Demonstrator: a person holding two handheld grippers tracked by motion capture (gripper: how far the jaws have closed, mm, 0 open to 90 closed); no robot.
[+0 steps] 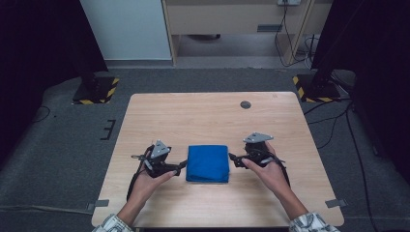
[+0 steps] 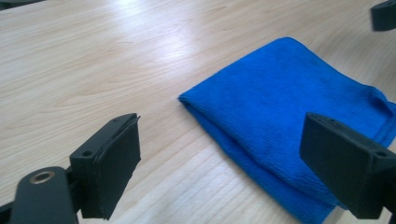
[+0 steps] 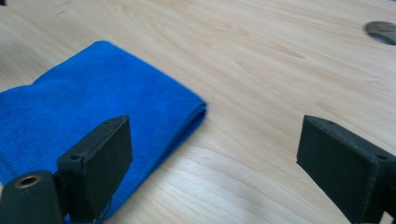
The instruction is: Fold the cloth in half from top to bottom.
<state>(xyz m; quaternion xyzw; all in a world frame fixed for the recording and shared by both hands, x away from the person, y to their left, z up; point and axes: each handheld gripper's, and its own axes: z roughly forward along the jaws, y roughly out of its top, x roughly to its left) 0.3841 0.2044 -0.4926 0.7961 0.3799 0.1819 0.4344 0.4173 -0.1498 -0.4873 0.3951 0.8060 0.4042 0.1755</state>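
Note:
A blue cloth [image 1: 208, 163], folded into a neat square, lies flat on the light wooden table [image 1: 208, 116]. My left gripper [image 1: 180, 166] hovers just off the cloth's left edge, jaws spread wide with nothing between them. In the left gripper view the cloth [image 2: 285, 116] lies ahead and to the right, and the gripper [image 2: 238, 168] stands open over bare wood. My right gripper [image 1: 234, 158] sits just off the cloth's right edge, also open and empty. In the right gripper view the cloth [image 3: 79, 112] lies to the left, beyond the open gripper [image 3: 212, 163].
A small dark round grommet [image 1: 245, 104] is set into the table near its far edge; the same grommet [image 3: 382, 31] appears at top right of the right gripper view. Black stands with yellow-striped bases [image 1: 95, 90] flank the table on the floor.

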